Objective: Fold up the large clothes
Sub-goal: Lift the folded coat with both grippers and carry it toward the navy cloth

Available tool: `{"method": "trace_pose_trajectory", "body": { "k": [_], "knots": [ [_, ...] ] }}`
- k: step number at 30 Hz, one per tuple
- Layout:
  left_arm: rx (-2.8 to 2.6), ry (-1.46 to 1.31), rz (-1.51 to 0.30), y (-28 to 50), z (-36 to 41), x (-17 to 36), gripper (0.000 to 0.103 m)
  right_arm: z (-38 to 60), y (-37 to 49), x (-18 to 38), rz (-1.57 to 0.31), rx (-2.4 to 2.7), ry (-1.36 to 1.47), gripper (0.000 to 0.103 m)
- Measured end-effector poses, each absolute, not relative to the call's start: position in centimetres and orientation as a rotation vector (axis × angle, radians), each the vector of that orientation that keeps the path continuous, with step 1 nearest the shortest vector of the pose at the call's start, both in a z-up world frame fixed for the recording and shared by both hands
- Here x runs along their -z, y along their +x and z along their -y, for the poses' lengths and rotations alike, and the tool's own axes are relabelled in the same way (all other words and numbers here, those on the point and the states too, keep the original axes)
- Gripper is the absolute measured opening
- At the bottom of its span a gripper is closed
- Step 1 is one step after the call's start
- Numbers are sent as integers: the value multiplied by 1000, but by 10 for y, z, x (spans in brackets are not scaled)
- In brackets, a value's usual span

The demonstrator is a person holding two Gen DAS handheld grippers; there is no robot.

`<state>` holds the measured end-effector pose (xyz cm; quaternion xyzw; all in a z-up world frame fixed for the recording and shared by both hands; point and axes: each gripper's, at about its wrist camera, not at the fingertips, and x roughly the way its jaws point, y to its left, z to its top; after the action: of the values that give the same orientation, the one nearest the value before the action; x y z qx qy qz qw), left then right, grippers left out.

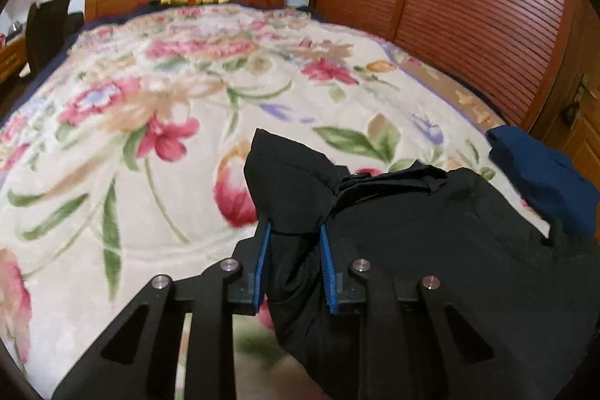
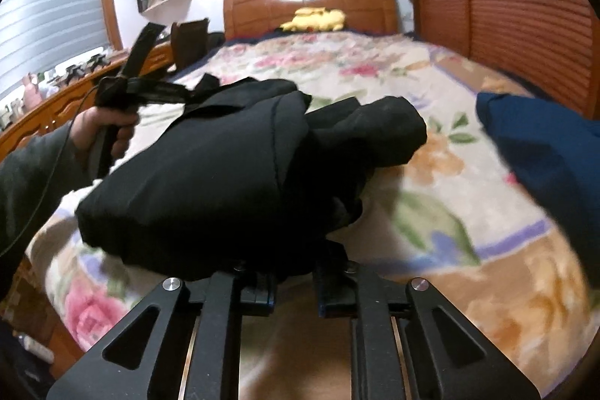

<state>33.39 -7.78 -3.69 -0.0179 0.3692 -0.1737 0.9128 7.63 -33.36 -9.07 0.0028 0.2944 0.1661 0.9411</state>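
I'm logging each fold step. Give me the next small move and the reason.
Probably carry the black garment down onto the floral blanket and spread it; the left gripper pinches a bunched corner and the rest hangs crumpled, not flat.

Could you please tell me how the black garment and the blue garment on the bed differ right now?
The black garment is pinched between the left gripper pads and lifted; the blue garment lies untouched on the floral bedspread. The black one spreads across the near bed; the blue one sits bunched by the wardrobe-side edge. Both are dark, crumpled fabric.
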Motion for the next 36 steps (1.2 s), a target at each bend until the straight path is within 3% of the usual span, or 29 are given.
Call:
{"method": "trace_pose_trajectory", "body": {
  "k": [14, 36],
  "knots": [
    [358, 48, -664, 286, 112, -6, 19, 363, 61, 79, -549, -285, 36, 11],
    [416, 117, -608, 277, 200, -17, 17, 409, 38, 74, -503, -205, 10, 11]
  ]
}}
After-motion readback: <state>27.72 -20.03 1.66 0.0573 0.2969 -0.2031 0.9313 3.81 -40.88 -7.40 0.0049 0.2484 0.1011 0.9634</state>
